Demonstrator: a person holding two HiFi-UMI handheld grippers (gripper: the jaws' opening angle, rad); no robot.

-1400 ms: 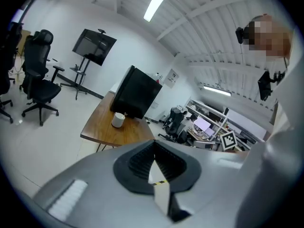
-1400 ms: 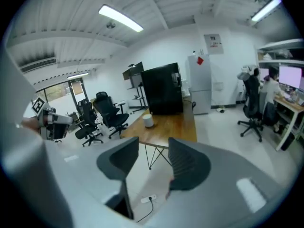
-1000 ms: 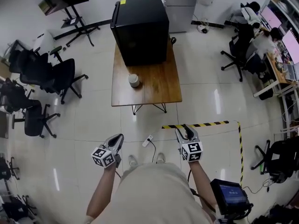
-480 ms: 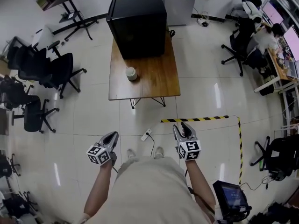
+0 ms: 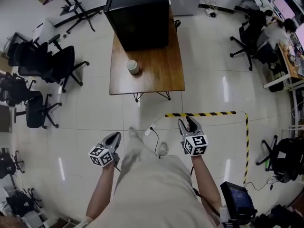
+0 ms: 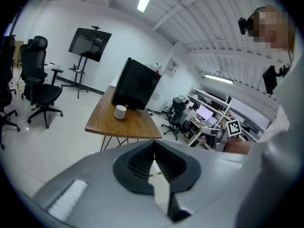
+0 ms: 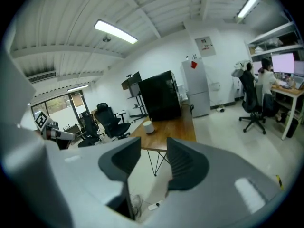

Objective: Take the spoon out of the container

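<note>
- The container (image 5: pixel 133 67) stands on the worktop (image 5: pixel 161 77), well ahead of both tools. Bare floor lies between, so neither can reach it yet.
- It is more nearly in line with the left tool (image 5: pixel 114 137). From the right tool (image 5: pixel 187 122) it lies ahead and off to the left.
- Left tool: jaws pressed together, empty.
- Right tool: jaws spread, just closing a little, nothing between them.
- The spoon — presumably inside the container — is too small to make out, so its long axis cannot be told.
</note>
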